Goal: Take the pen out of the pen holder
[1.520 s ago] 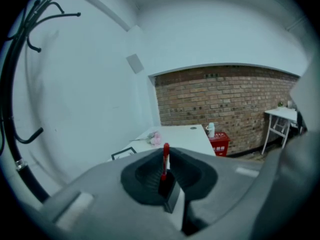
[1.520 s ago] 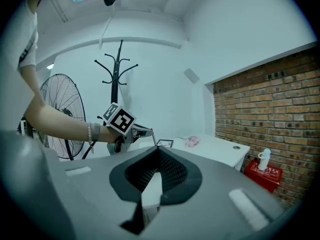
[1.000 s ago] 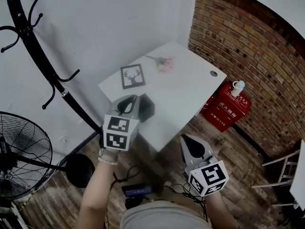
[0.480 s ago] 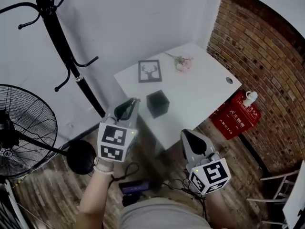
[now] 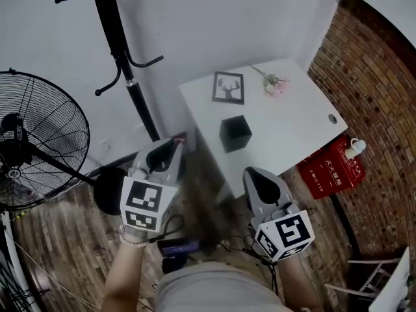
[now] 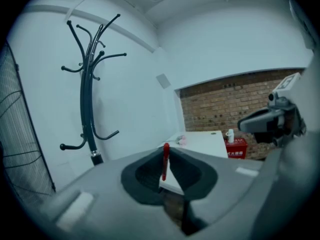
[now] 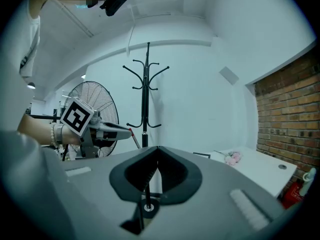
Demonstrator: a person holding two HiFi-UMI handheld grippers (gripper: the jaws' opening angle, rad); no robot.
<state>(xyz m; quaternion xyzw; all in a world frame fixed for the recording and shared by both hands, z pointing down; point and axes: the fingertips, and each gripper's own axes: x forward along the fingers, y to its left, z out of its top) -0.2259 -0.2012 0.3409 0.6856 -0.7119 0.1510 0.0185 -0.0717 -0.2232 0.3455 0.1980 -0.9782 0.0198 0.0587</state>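
Note:
My left gripper (image 5: 170, 145) is shut on a thin red pen (image 6: 165, 160), which stands upright between its jaw tips (image 6: 165, 151). It hovers over the wooden floor, left of the white table (image 5: 286, 125). The black cube-shaped pen holder (image 5: 234, 132) sits near the table's front left part, apart from both grippers. In the right gripper view the pen (image 7: 134, 137) sticks out of the left gripper at the left. My right gripper (image 5: 255, 174) is below the table's near edge; its jaws (image 7: 158, 148) meet with nothing between them.
On the table stand a framed deer picture (image 5: 228, 87) and pink flowers (image 5: 273, 83). A black coat rack (image 5: 120, 57) and a standing fan (image 5: 39, 135) are at the left. A red box (image 5: 331, 171) leans by the brick wall (image 5: 377, 103). Cables and a device (image 5: 179, 247) lie on the floor.
My left gripper has drawn back from above the pen holder, off the table's edge toward the coat rack. The right gripper shifted the same way. The holder now stands uncovered.

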